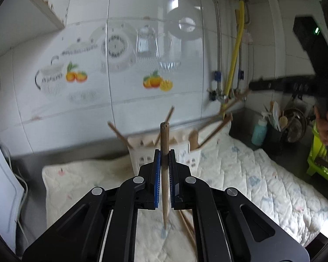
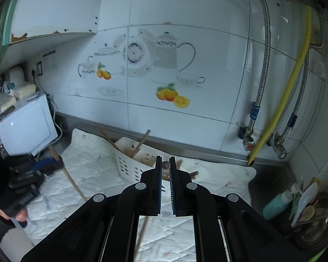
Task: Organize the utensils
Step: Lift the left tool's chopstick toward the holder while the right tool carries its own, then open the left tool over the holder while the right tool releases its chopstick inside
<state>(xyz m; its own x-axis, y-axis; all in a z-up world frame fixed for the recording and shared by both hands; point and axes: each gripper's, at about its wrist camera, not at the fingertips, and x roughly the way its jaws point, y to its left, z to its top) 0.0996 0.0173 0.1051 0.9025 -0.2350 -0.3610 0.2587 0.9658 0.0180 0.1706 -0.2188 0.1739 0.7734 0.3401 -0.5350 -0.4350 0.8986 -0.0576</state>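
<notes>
Two grippers, one chopstick each as far as I can see. Left gripper (image 1: 164,152) is clamped on a wooden chopstick (image 1: 164,144) standing pretty much upright between the blue pads, butt end poking above the fingertips and the thin tip pointing down at the quilted mat (image 1: 240,174). Right gripper (image 2: 165,160) pinches another chopstick (image 2: 165,165) right at the fingertips; only its round end shows, so it's basically end-on. White slotted basket (image 2: 129,168) sits on the mat toward the back edge near the tiled wall (image 2: 185,65), with a few chopsticks sticking out at angles.
</notes>
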